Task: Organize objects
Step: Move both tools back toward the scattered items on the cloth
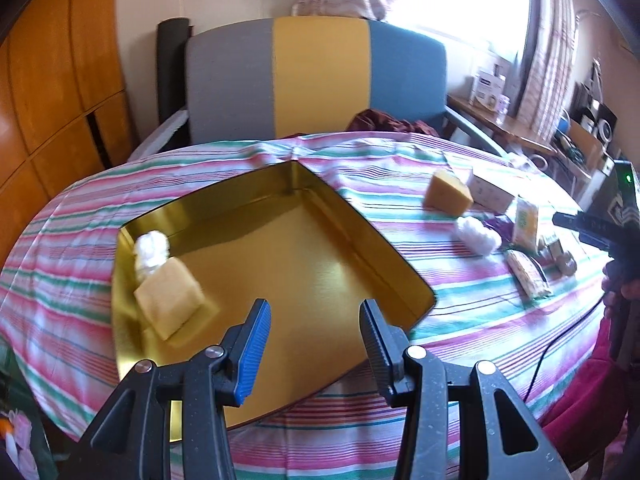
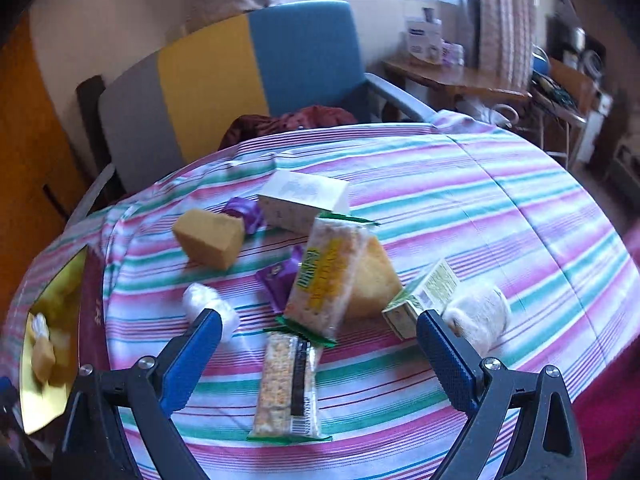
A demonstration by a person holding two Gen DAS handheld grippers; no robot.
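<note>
Striped tablecloth [image 2: 460, 184], gold tin [image 1: 304, 248] holding sponge [image 1: 170, 298], both grippers' jaws wide, empty.

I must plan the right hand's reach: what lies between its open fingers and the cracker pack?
In the right wrist view, a snack bar lies between the right gripper and cracker pack.

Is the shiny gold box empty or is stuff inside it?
Not empty. The gold tin holds a yellow sponge and a white cotton ball in one corner; the rest is bare.
</note>
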